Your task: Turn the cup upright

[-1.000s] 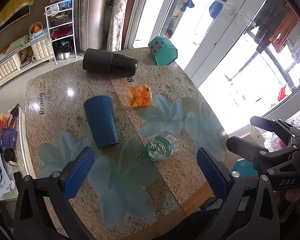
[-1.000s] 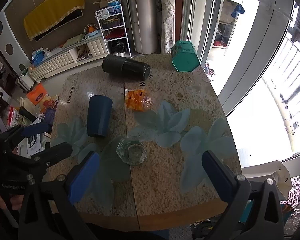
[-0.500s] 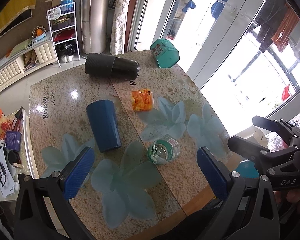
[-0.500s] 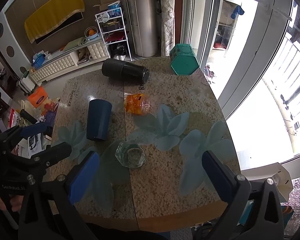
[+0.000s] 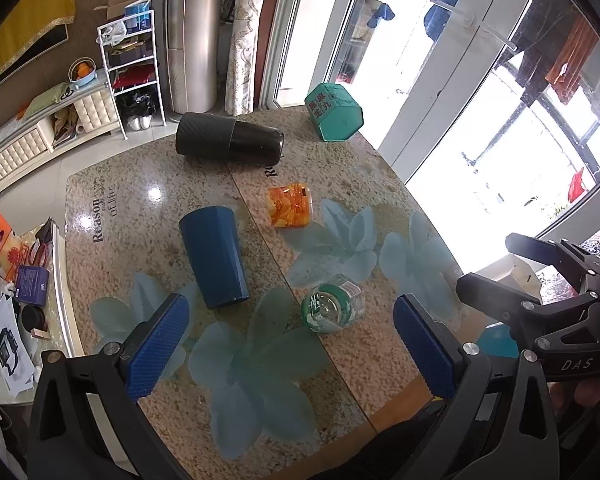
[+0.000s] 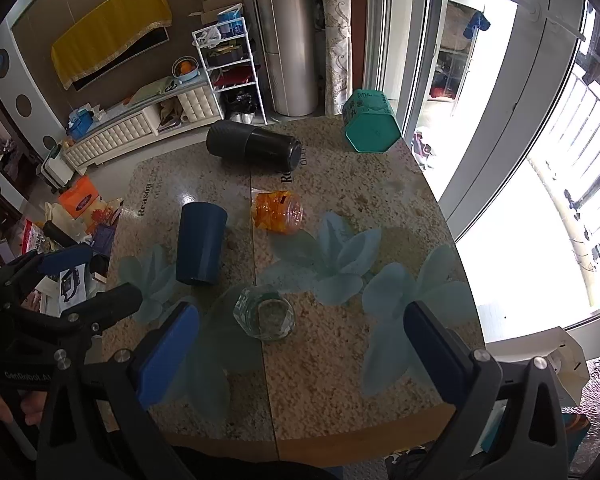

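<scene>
Mostly cylinders: smooth blue cup (image 5: 214,256) lying sideways.

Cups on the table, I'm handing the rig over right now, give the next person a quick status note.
Left gripper: open, empty, above the table's near edge.
Right gripper: open, empty, also at the near edge.
All on their sides on the table: blue cup, black tumbler, orange cup, green hexagonal cup at the far edge, clear glass nearest the grippers.
Done: nothing upright.
Left: grasp and stand the cups; the clear glass looks the easiest start.
</scene>
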Demonstrator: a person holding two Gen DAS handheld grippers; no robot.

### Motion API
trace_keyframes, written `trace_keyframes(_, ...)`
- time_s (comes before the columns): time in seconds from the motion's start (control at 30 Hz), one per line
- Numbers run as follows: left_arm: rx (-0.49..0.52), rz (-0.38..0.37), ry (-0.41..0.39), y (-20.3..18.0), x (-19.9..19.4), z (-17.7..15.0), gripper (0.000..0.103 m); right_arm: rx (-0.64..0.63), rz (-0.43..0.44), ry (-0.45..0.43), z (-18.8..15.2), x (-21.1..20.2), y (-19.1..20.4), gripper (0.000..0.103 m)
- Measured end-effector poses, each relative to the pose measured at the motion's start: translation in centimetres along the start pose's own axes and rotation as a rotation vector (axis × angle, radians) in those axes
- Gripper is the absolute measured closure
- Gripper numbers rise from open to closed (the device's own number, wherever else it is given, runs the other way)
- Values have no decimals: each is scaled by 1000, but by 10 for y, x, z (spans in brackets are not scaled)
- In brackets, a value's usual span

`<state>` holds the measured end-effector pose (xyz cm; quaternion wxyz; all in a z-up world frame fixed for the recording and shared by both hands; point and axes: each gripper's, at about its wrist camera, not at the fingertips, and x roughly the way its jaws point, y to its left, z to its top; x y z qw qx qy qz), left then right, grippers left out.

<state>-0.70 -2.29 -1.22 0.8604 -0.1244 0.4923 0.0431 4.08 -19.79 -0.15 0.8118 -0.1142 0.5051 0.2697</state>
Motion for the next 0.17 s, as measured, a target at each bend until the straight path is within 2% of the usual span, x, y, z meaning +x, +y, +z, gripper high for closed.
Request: trace_keyframes(0.17,-1,-6,-1,1,1,-1,0,3,4,0,0,0,0,0)
